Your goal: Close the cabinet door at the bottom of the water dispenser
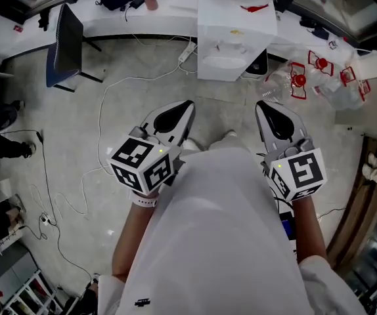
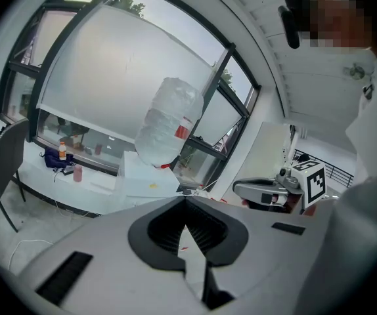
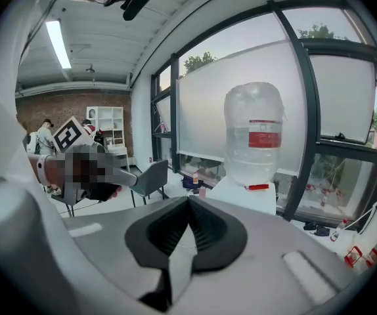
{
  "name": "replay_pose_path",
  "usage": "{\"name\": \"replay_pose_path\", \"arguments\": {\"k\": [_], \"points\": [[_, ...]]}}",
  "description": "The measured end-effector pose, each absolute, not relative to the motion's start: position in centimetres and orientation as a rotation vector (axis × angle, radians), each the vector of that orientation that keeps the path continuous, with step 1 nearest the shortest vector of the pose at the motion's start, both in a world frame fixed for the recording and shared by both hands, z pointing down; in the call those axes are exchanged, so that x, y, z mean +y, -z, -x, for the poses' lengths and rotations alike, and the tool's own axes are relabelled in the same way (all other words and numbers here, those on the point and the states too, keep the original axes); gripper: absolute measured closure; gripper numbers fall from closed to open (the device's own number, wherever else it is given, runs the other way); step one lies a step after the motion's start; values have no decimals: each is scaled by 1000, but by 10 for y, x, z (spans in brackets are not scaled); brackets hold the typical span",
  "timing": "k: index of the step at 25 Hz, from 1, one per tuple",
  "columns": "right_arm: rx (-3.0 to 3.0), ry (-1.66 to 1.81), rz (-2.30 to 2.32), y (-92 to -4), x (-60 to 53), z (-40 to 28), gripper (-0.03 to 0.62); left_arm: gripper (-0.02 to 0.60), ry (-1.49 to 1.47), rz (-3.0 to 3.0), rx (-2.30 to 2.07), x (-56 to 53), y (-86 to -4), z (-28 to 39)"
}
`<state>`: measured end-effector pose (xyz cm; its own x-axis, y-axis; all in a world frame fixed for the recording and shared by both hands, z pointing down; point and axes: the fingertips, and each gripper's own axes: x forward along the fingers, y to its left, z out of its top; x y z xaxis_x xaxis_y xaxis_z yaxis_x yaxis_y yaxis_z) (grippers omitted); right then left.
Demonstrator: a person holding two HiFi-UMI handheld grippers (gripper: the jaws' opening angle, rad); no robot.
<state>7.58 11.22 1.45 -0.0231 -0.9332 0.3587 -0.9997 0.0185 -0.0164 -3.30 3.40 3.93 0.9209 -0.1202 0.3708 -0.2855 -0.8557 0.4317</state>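
Right claw (image 1: pixel 261 105) well short of dispenser (image 1: pixel 233 41)

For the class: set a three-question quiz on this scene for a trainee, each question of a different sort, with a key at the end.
1. True or false: the left gripper holds a cup.
2. What stands on top of the water dispenser? A) a kettle B) a clear bottle with a red label C) a plant
3. Fill in: the jaws of the right gripper are ____.
Key: 1 false; 2 B; 3 shut.
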Motion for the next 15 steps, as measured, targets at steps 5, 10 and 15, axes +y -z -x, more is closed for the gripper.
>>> {"name": "replay_pose_path", "arguments": {"k": [5,10,15], "points": [[-2056,-381,-2038,-8,109,-76,583,575,-461,-2597,-283,34,-34,31],[-2048,-392,-2009,-16,108,-74,583,575,-475,-2604,-261,35,-35,28],[-2034,-417,-2021,-22,107,-74,583,575,-478,-2602,-252,36,-37,27]]}}
